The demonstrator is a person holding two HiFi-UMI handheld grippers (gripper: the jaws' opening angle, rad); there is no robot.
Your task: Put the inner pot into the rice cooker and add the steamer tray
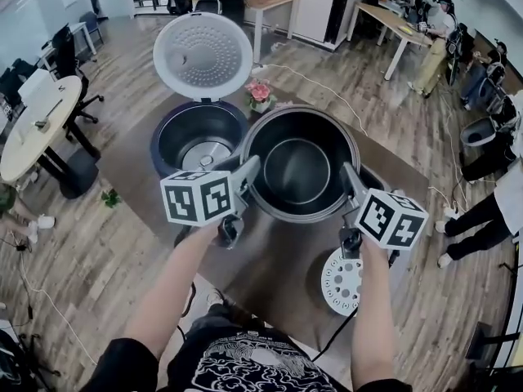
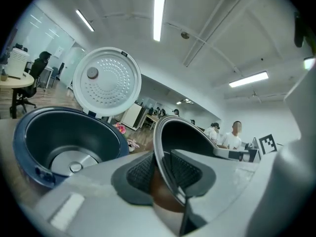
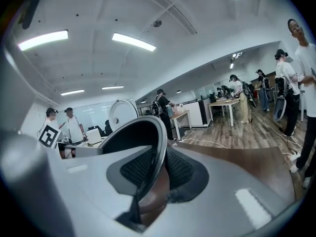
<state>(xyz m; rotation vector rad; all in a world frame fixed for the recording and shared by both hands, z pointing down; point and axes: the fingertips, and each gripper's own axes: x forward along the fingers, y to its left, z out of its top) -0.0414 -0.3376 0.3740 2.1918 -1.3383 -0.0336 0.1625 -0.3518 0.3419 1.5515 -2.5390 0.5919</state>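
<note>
Office floorboards and desks ring the brown surface (image 1: 278,260) I am working over. My left gripper (image 1: 249,171) has its fingers (image 2: 140,174) clenched on the near-left rim of the dark, round metal inner pot (image 1: 298,166). One pad sits outside the wall and the other inside, with the thin edge pinched between them. My right gripper (image 1: 351,175) does the same on the opposite rim. Its fingers (image 3: 178,169) are clamped either side of the pot wall.

The pot hangs between the two sets of fingers, open side up. I cannot tell whether its base clears the surface. Just left of the left fingers stands the dark blue rice cooker (image 1: 161,141). Its white perforated lid (image 1: 203,55) is swung upright and its cavity is open. From the left gripper view, the cooker (image 2: 29,147) sits lower than the pot rim I hold.

Behind and below the right fingers, near my right forearm, the white round perforated steamer tray (image 1: 339,284) lies flat on the surface. A small bunch of pink flowers (image 1: 259,91) stands beyond the fingers, between the cooker and the pot.
</note>
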